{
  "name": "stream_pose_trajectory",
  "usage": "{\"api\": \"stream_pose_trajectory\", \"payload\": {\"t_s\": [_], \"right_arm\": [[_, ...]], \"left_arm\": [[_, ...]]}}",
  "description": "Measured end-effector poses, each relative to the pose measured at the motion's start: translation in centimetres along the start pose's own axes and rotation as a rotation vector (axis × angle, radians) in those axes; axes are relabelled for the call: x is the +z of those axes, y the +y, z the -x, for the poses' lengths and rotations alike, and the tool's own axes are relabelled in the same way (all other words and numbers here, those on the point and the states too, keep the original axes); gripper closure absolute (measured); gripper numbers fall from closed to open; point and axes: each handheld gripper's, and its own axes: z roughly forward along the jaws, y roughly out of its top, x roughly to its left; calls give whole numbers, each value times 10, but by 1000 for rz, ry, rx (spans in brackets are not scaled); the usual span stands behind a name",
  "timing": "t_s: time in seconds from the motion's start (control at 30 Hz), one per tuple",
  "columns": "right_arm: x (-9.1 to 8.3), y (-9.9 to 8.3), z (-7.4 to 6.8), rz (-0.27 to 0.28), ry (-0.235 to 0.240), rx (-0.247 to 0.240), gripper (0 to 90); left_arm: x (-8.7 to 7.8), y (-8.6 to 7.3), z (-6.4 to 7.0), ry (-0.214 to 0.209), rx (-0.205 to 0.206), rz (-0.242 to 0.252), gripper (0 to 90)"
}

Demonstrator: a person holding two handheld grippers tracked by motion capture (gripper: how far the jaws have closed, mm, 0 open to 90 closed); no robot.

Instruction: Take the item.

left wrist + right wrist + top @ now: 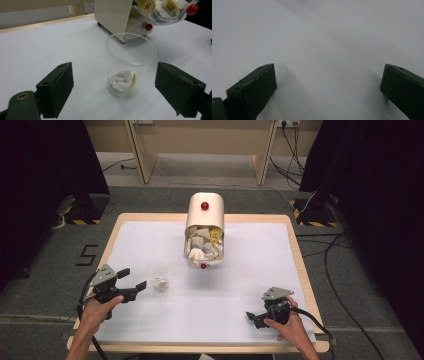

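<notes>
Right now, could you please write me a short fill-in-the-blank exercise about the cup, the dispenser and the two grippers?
1. The clear plastic cup holds one crumpled ____.
2. The left gripper faces the cup with its jaws ____.
3. The cream dispenser full of tea bags has a ____ knob on top.
4. The right gripper points at the bare ____ table.

Missing words: tea bag; open; red; white

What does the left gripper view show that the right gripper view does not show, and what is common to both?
Left gripper view: a clear plastic cup stands between the open jaws of the left gripper, with a white tea bag at its bottom; behind it is the cream dispenser full of tea bags.

Right gripper view: the right gripper, its jaws open over bare surface.

Both: the white table, and two black jaws standing apart.
</notes>
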Motion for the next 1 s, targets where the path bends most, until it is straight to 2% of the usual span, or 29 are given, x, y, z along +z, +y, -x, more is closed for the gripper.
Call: {"api": "stream_pose_trajectory", "payload": {"t_s": [0.8, 1.0], "right_arm": [[0, 0, 0, 0, 0, -2, 9], [0, 0, 0, 0, 0, 0, 9]], "left_arm": [[-6, -22, 10, 11, 39, -48, 149], [-14, -28, 7, 24, 25, -43, 150]]}}
